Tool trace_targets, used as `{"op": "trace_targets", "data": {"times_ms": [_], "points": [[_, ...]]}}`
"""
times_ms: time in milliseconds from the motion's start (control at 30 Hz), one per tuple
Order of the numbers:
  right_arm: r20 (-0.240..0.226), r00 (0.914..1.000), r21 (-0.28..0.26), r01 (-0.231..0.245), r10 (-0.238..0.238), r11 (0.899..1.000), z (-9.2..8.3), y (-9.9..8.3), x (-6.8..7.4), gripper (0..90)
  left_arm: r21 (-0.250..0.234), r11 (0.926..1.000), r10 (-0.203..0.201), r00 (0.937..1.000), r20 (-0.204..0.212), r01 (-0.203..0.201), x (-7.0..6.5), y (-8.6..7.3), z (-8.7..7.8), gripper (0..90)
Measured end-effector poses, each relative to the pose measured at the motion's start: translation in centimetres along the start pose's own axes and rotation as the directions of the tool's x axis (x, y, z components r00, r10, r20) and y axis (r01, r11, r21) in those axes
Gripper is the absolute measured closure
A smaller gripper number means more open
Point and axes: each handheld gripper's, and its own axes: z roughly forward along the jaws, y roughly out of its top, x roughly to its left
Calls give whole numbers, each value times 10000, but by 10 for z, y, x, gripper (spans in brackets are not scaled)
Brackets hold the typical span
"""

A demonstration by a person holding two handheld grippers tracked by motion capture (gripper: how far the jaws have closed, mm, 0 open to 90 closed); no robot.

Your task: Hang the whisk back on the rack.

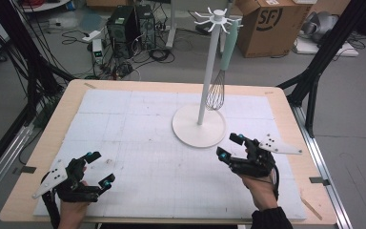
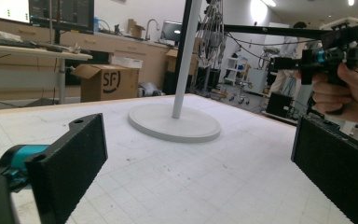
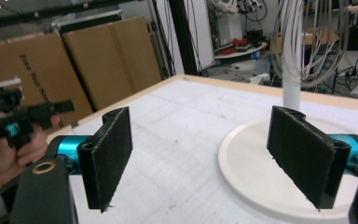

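Note:
A white hanging stand [image 1: 201, 86] rises from a round base [image 1: 198, 132] at the table's back middle. A wire whisk [image 1: 216, 90] with a pale green handle hangs from one of its top hooks. My left gripper [image 1: 100, 169] rests open at the front left, nothing between its jaws. My right gripper [image 1: 229, 147] is open just right of the base, held above the mat. In the left gripper view the stand [image 2: 182, 60] and the whisk wires [image 2: 211, 32] lie ahead, with my right gripper [image 2: 307, 63] in a hand at far right. The right gripper view has the base [image 3: 256, 163] under its jaws.
A white gridded mat [image 1: 162, 157] covers the wooden table [image 1: 71, 90]. Behind the table are a cardboard box [image 1: 269, 26], computer towers [image 1: 131, 24] and cables on the floor. Black frame legs [image 1: 314, 71] stand at both sides.

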Motion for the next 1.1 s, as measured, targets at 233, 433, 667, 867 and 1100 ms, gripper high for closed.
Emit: {"op": "trace_targets", "data": {"times_ms": [233, 433, 667, 867, 1100], "points": [[38, 9972, -241, 747, -746, 9969, -1, -22, 16, 195, -67, 10000, 57, 9997, -239, -59, 1, 1, -4, 40], [-17, 9965, -364, 839, -840, 9958, -3, -35, 23, 191, -28, 10000, 90, 9992, -385, -92, 2, 1, -7, 40], [-189, 9976, -543, 651, -662, 9964, -3, -45, 24, 171, 184, 9998, 104, 9998, -187, -101, -4, -3, -4, 40], [82, 9956, -874, 939, -936, 9917, -5, -54, 27, 158, 275, 9995, -144, 9998, -143, 148, -4, -9, -3, 40], [259, 9937, -742, 1102, -1086, 9911, -5, -60, 28, 152, 239, 9997, -95, 9997, -228, 100, -5, -9, -8, 40]]}}
